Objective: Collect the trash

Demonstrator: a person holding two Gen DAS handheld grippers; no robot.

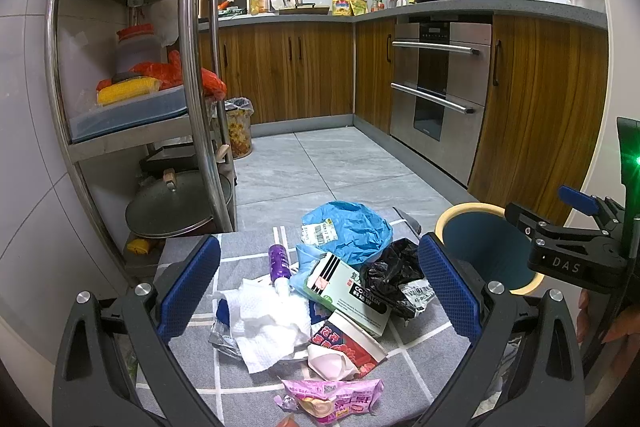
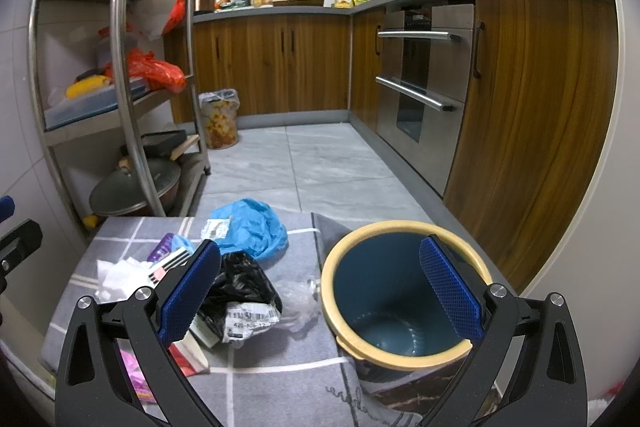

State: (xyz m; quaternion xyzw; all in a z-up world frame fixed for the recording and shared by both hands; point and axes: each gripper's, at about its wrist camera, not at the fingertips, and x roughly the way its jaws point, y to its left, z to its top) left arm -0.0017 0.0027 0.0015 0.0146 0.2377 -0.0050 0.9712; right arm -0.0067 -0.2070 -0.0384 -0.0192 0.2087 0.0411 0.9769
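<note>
A table covered by a grey cloth with a white grid carries everything. A blue bin with a cream rim stands near its right edge. Left of it lie a black bag, a blue bag toward the far edge, crumpled tissue, a green-white box, a purple tube, and a pink wrapper, apparently at the near edge.

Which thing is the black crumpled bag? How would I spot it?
Start at the blue bin with the cream rim on the grey checked cloth. Just left of it lies the trash pile; the black bag is its nearest piece, the only black item, wearing a white barcode label.
</note>
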